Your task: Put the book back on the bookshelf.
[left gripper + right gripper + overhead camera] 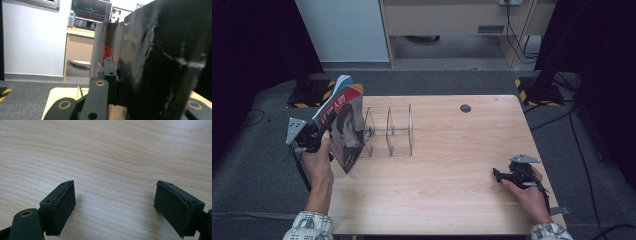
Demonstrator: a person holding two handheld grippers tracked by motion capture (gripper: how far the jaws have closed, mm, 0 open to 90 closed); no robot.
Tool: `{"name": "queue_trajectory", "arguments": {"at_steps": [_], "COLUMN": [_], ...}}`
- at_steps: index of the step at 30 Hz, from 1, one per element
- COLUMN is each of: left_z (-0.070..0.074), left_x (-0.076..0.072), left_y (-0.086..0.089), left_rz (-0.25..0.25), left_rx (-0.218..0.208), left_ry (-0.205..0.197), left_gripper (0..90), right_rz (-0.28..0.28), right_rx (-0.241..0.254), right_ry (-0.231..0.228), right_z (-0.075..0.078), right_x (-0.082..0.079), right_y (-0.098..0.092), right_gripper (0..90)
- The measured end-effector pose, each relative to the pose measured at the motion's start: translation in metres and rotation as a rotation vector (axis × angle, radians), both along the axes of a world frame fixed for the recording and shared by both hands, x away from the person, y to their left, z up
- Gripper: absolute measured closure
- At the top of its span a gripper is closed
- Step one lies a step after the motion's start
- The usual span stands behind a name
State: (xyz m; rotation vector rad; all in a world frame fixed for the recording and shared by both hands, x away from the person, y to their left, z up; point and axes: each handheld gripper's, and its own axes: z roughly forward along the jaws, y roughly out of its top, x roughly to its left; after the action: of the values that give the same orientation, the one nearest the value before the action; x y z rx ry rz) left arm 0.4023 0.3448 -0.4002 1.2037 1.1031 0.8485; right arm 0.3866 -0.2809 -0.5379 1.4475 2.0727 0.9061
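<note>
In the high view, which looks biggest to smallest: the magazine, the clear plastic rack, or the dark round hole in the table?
1. Magazine, held upright in the left hand-held gripper; nearer the camera, so unsure against the rack.
2. Clear plastic rack, nearly as big.
3. Dark round hole, by far the smallest.
</note>
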Motion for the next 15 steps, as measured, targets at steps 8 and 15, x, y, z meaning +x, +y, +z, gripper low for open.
{"name": "queue_trajectory", "arguments": {"at_steps": [8, 15], "left_z": [-0.0019, -0.001], "left_x": [-0.0006, 0.0001], "left_y": [0.0047, 0.0047], "left_rz": [0.012, 0.017], "left_rx": [-0.001, 0.011], "left_ry": [0.017, 0.034], "left_gripper": [83.2, 82.9], "right_rz": [0.0, 0.001], "right_rx": [0.0, -0.002], "right_ry": [-0.002, -0.002], "right_z": [-0.0001, -0.0001], "right_x": [0.0, -0.0001], "right_y": [0.0, 0.0], "right_gripper": [17.4, 17.4]}}
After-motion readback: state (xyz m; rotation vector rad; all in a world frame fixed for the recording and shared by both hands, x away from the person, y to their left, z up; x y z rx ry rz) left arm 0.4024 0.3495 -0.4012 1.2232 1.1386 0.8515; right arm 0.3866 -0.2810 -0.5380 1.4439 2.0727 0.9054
